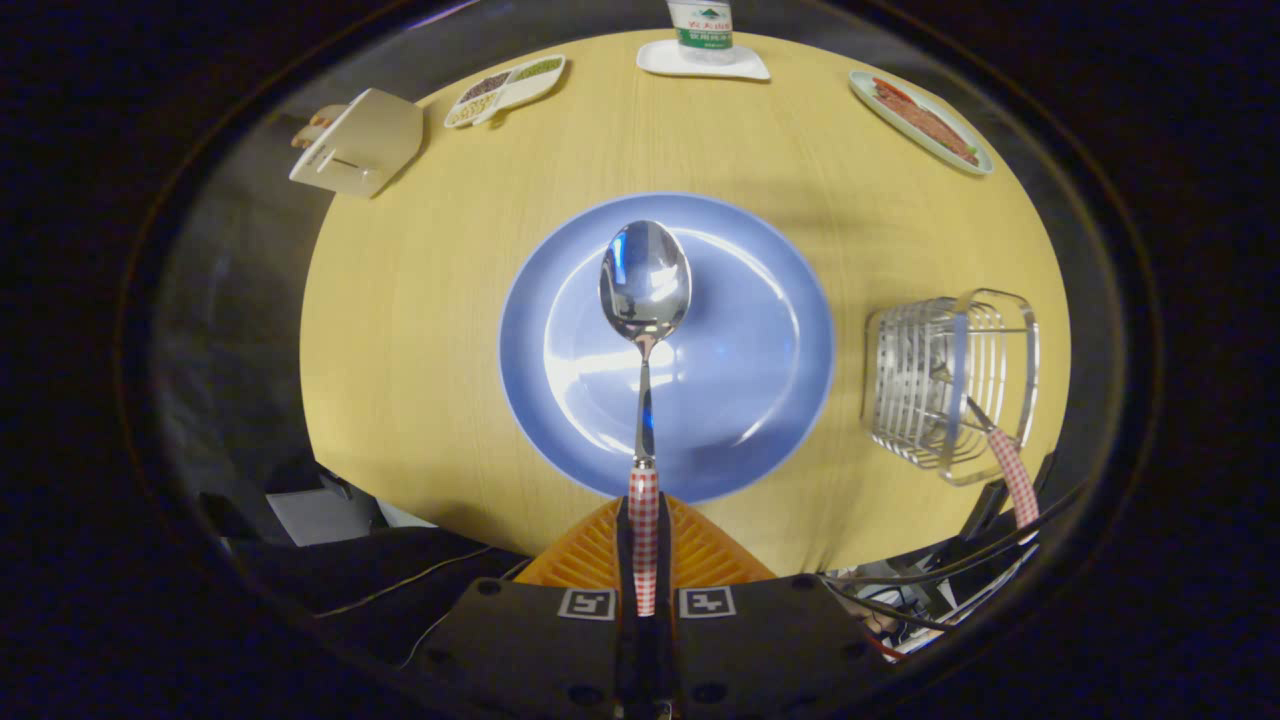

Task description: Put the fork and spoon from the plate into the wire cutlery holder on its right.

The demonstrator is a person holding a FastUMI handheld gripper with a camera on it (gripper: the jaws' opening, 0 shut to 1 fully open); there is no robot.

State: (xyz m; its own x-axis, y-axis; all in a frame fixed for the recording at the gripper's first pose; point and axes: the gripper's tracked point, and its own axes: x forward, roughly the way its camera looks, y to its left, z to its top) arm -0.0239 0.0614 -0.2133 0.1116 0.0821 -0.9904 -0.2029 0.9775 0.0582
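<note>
My gripper (pixel 645 545) is shut on the red-and-white checked handle of a steel spoon (pixel 645 285). The spoon points straight ahead from the fingers, its bowl hanging over the middle of the blue plate (pixel 770 300), which lies on the round wooden table (pixel 400 300). To the plate's right stands the wire cutlery holder (pixel 945 385). A fork (pixel 1005 465) with the same checked handle leans in the holder, its handle sticking out toward me.
At the table's far side are a divided white dish of beans (pixel 505 90), a bottle on a white tray (pixel 702 40) and a plate of food (pixel 922 120). A cream box (pixel 358 143) sits far left. Cables hang below the holder.
</note>
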